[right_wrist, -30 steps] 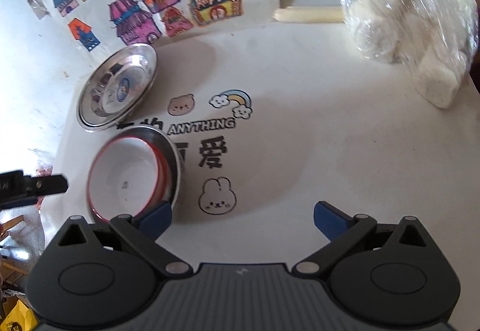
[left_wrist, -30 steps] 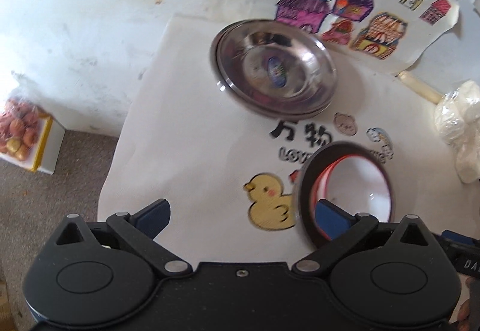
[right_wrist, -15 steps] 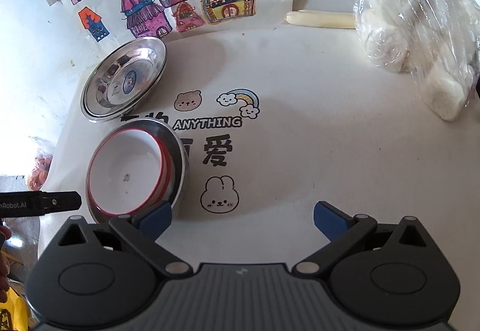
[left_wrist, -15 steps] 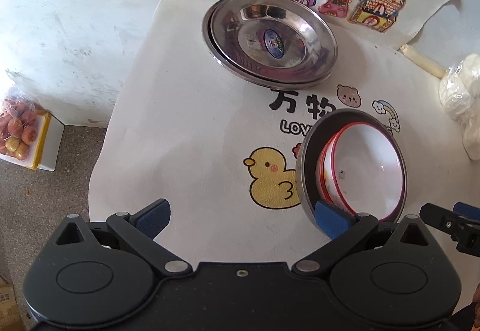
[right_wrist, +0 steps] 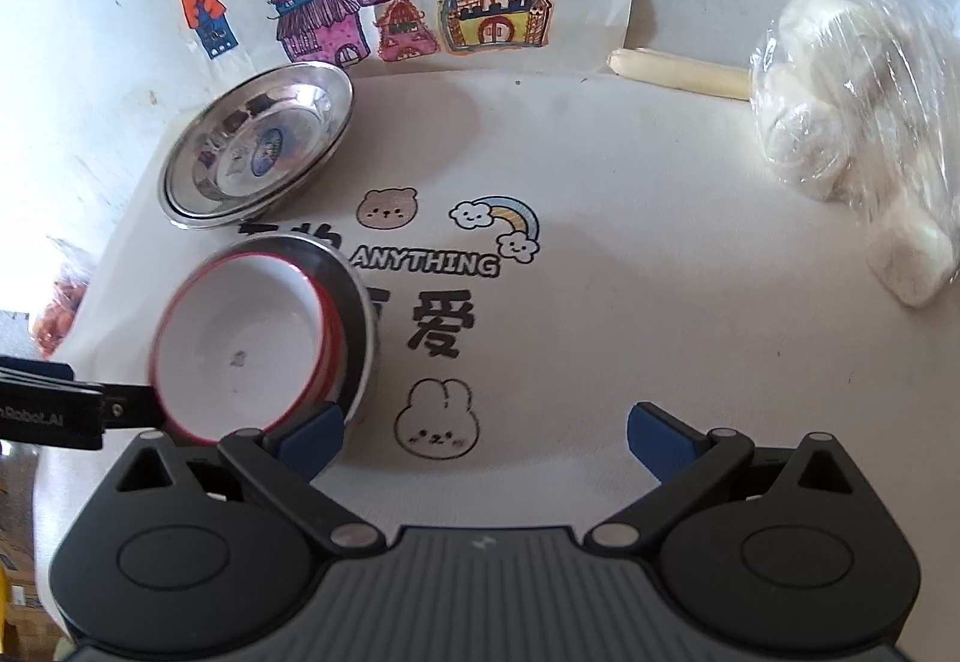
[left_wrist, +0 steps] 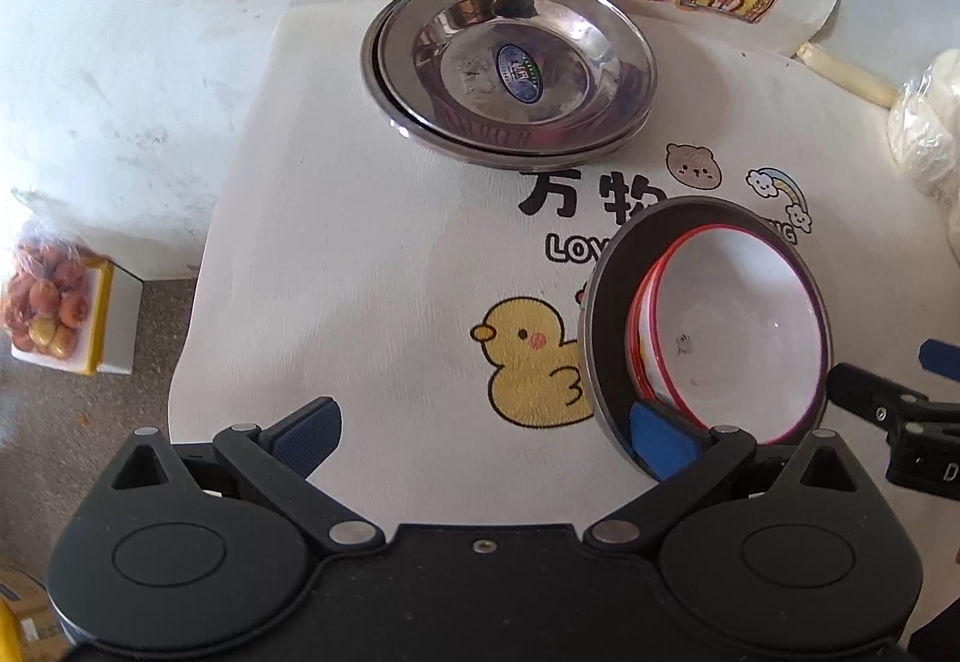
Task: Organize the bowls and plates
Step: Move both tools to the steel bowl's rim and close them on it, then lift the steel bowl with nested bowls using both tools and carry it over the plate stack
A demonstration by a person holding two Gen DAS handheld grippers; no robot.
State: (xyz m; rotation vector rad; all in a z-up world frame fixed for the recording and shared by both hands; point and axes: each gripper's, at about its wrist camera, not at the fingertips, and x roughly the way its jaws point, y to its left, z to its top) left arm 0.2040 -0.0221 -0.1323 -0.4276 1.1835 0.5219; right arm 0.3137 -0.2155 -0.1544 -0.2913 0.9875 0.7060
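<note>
Progress: steel plates (left_wrist: 510, 68) stacked at bench (left_wrist: 372, 254) rear | red-rimmed bowls (left_wrist: 726, 332) nested in steel bowl (left_wrist: 606, 314), mid-bench | left claw (left_wrist: 480, 431), right claw (right_wrist: 486, 431) both apart, empty | sorting looked nearly finished

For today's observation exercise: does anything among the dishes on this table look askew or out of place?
Yes. The white red-rimmed bowls sit off-centre inside the steel bowl, crowded to one side. The stacked steel plates are also slightly offset, the lower rim showing. Nothing looks spilled or broken.

Left gripper (left_wrist: 486, 437) jaws spread wide; right gripper (right_wrist: 486, 437) likewise, empty.
</note>
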